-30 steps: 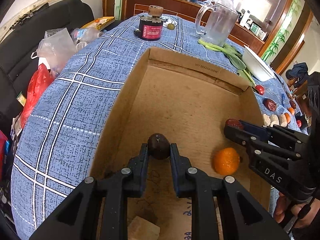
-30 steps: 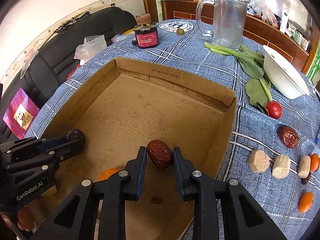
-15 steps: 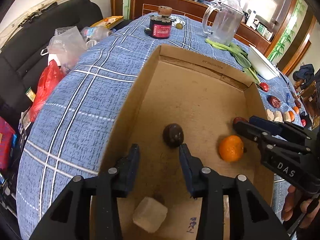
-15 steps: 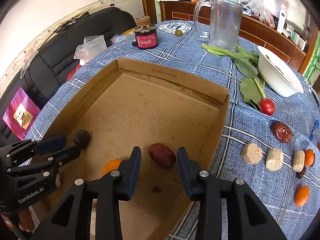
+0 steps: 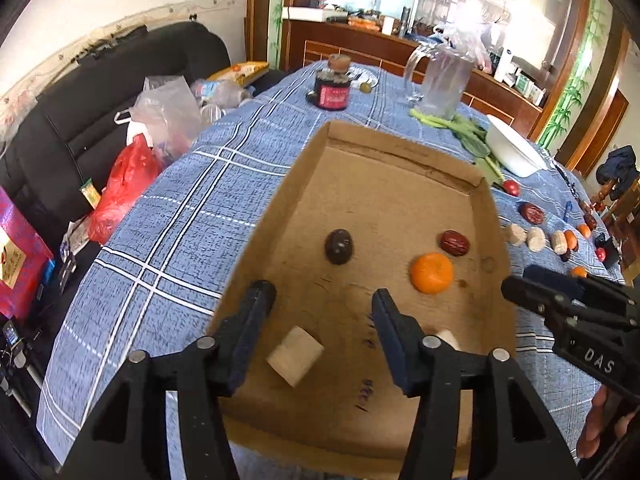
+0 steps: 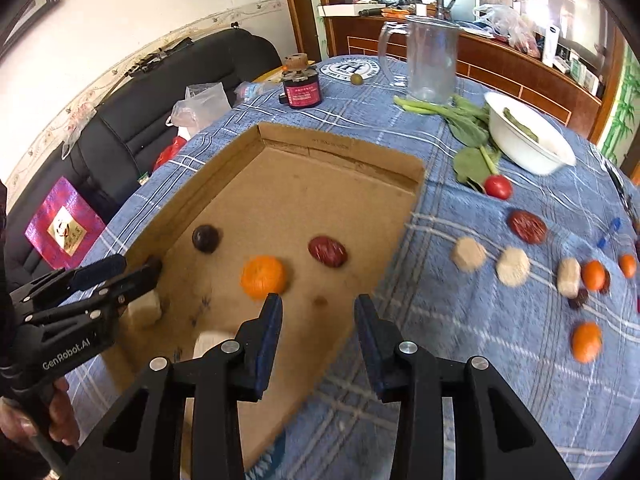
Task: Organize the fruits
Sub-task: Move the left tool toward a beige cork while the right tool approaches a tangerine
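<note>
Both tongs empty above box, fruit released.
Left tongs [image 5: 323, 296] have just been opening, right tongs [image 6: 318, 308] part-open; dark plum [image 5: 338, 246], date [image 6: 327, 251] and orange [image 6: 263, 275] lie loose in cardboard box [image 6: 340, 148]. Risk: round fruit rolls if box nudged.

The left gripper [image 5: 323, 298] points steeply downward, its jaws parted with nothing between them; they have just been opening further. The right gripper [image 6: 317, 312] tilts down at a similar slant, jaws apart and empty, having opened a little within the last second. Each gripper shows at the edge of the other's view, side by side. A hand [image 6: 56, 420] grips the left gripper's handle; fingers [image 5: 600, 420] wrap the right one's.
</note>
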